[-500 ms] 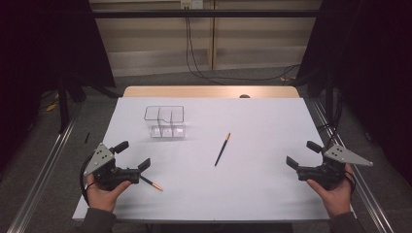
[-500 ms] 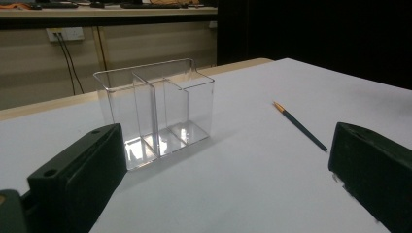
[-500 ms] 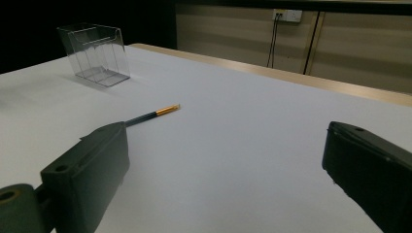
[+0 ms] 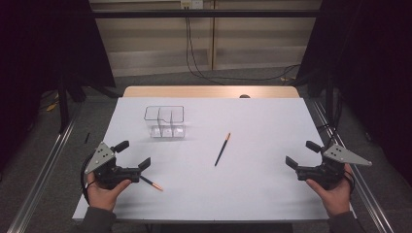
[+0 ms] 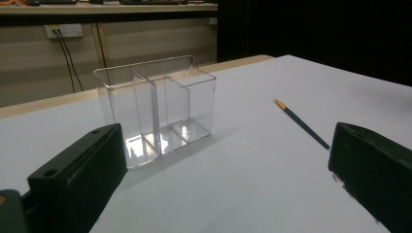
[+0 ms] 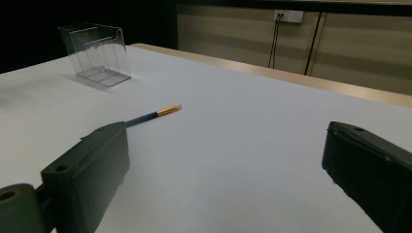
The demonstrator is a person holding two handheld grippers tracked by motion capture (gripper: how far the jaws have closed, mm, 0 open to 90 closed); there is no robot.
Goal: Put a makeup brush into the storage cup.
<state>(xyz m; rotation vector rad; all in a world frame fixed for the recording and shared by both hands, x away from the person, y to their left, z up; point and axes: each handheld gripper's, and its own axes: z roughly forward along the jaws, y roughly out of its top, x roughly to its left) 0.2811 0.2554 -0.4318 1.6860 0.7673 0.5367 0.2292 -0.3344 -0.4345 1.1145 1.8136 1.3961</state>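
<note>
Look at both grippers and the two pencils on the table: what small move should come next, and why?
Probably lower the left gripper onto the near pencil beside it. Its fingers stand open and hold nothing, and that pencil lies flat on the table, closer than the middle pencil. The clear holder stands upright on that same side, and the right gripper is also open and apart.

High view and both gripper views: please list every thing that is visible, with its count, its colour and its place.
Clear organiser: 1, transparent, far left part of the table, upright.
Dark pencil: 1, dark with gold end, table middle, lying flat.
Second pencil: 1, dark with orange tip, beside the left gripper.
Table: 1, white top, wooden far edge.
Left gripper: 1, black, near left, jaws open.
Right gripper: 1, black, near right, jaws open.
</note>
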